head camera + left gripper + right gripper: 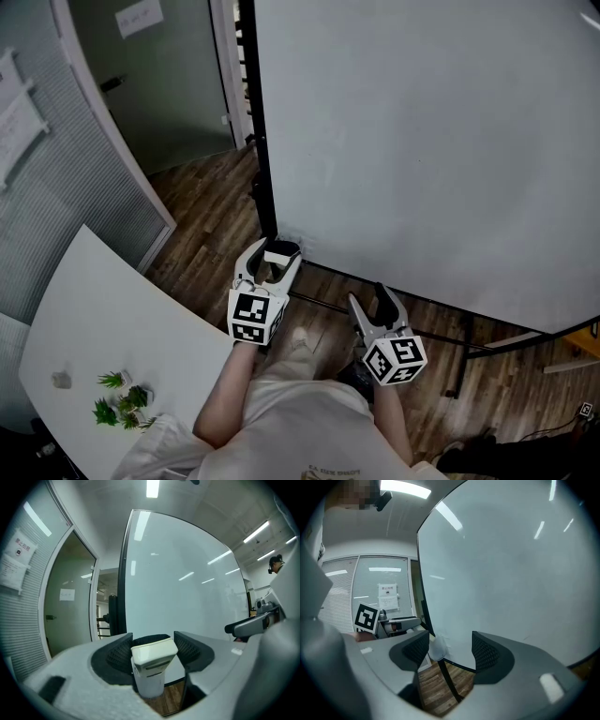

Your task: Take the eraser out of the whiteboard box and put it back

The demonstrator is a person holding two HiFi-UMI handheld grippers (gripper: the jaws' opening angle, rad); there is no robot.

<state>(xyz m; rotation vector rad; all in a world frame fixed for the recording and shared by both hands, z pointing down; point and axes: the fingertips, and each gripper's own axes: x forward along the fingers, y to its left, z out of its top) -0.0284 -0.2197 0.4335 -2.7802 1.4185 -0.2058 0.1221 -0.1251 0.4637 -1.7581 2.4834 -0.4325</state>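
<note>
The eraser is a white block with a dark underside, standing upright between the ribbed pads of my left gripper. In the head view the left gripper is shut on the eraser close to the lower left corner of the whiteboard. My right gripper hangs to the right of it, a little nearer to me, open with nothing between its fingers. The right gripper view shows the right gripper empty, facing the board's lower edge. I cannot make out the whiteboard box.
The whiteboard's black frame and its stand legs rise from a wooden floor. A white table with a small green plant stands at the left. A glass door and a slatted partition lie behind it.
</note>
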